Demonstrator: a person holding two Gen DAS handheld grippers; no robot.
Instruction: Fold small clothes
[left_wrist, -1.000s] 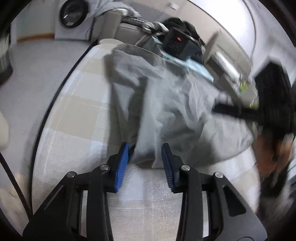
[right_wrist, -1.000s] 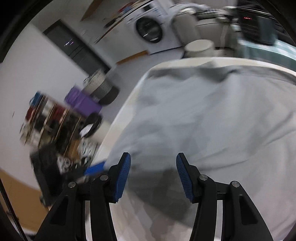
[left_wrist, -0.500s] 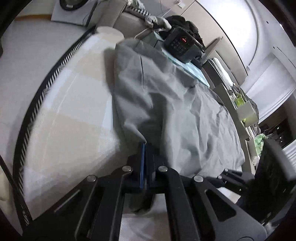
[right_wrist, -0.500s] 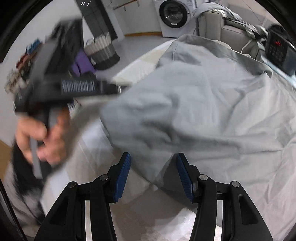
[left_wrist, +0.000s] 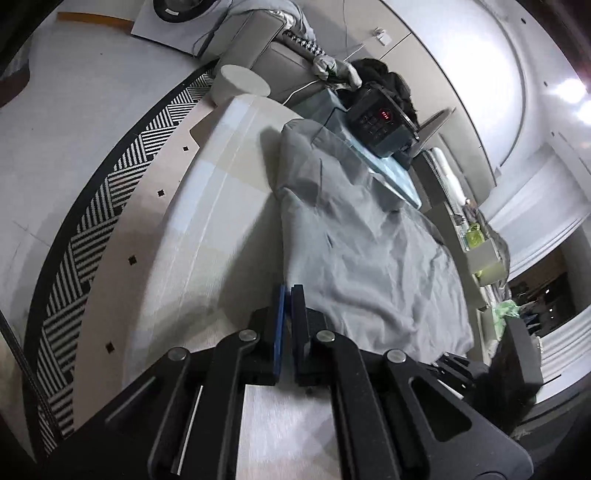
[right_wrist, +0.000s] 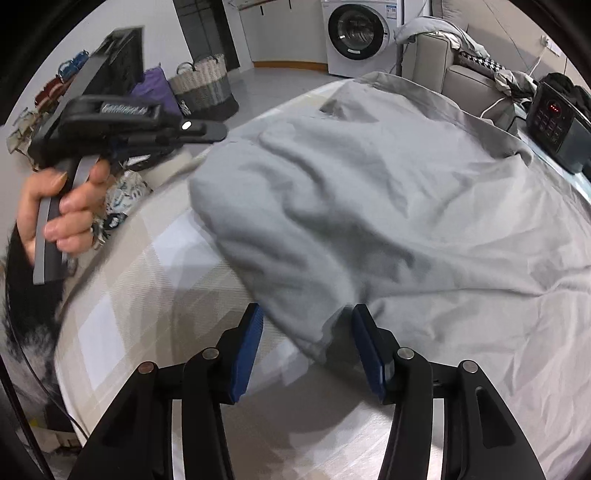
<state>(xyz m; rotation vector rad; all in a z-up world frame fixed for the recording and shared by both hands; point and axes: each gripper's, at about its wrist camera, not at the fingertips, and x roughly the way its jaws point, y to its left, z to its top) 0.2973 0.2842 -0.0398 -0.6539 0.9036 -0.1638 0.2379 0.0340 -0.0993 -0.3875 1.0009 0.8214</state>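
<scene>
A grey garment (left_wrist: 362, 236) lies spread on the checked table (left_wrist: 221, 206); it also fills the right wrist view (right_wrist: 388, 206). My left gripper (left_wrist: 287, 295) is shut at the garment's near left edge; whether cloth is pinched between the blue pads is not clear. In the right wrist view the left gripper (right_wrist: 218, 133) is lifted, held by a hand at the left, its tips at the cloth's edge. My right gripper (right_wrist: 306, 321) is open, its blue pads either side of a folded corner of the garment.
A black device with a red display (left_wrist: 380, 118) sits at the table's far end on a blue mat. A washing machine (right_wrist: 356, 31), a sofa (right_wrist: 454, 70) and laundry baskets (right_wrist: 207, 85) stand beyond the table. A striped rug (left_wrist: 110, 192) lies on the floor.
My left gripper has shut at the garment's edge and tilted left. My right gripper has come to the folded corner, still open. The garment's left side has been drawn over.
</scene>
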